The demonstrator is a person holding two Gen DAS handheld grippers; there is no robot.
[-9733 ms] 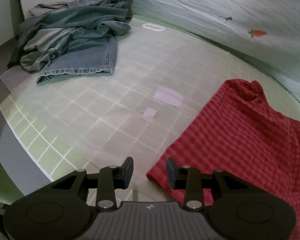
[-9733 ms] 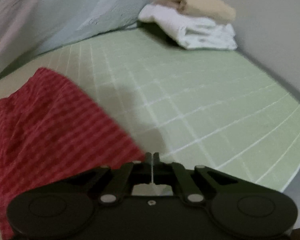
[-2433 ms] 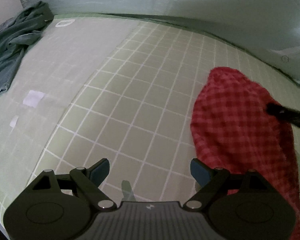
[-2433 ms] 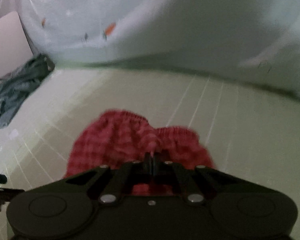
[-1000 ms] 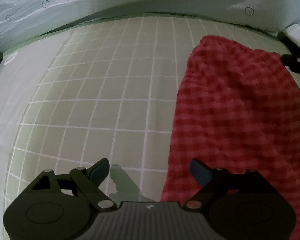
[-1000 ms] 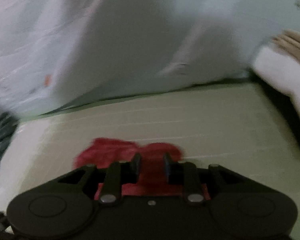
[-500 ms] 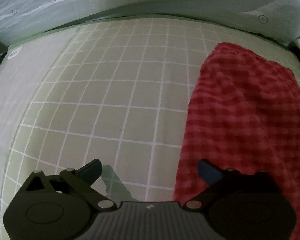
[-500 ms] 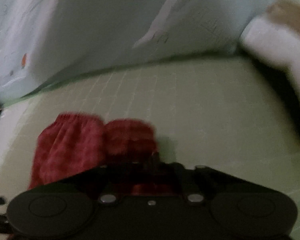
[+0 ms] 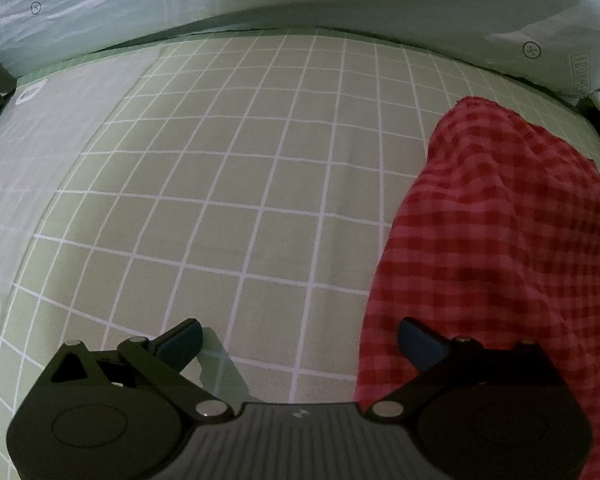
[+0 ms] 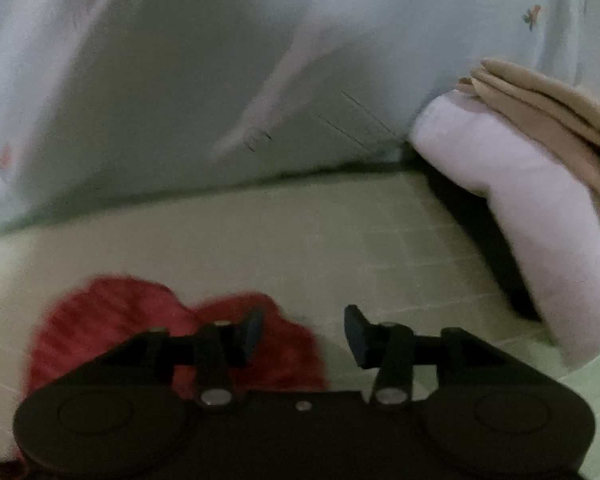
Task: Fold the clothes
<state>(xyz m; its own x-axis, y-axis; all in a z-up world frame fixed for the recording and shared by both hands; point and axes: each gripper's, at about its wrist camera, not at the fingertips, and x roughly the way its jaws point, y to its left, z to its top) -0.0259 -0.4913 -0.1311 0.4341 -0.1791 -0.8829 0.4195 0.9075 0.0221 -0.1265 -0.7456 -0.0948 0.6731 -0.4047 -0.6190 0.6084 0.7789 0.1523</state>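
Your left hand-held gripper [image 9: 298, 340] stands spread as wide as it goes, holding nothing; its right finger lies over the near edge of the red checked garment [image 9: 496, 248], its left finger over the green grid bed sheet [image 9: 220, 184]. Your right hand-held gripper [image 10: 303, 332] has just been opening and now stands partly apart, gripping nothing, with the garment's far end [image 10: 112, 320] lying loose behind its left finger. The garment lies on the bed. A folded white and beige stack [image 10: 540, 184] sits to the right, against the pale quilt [image 10: 180, 80].
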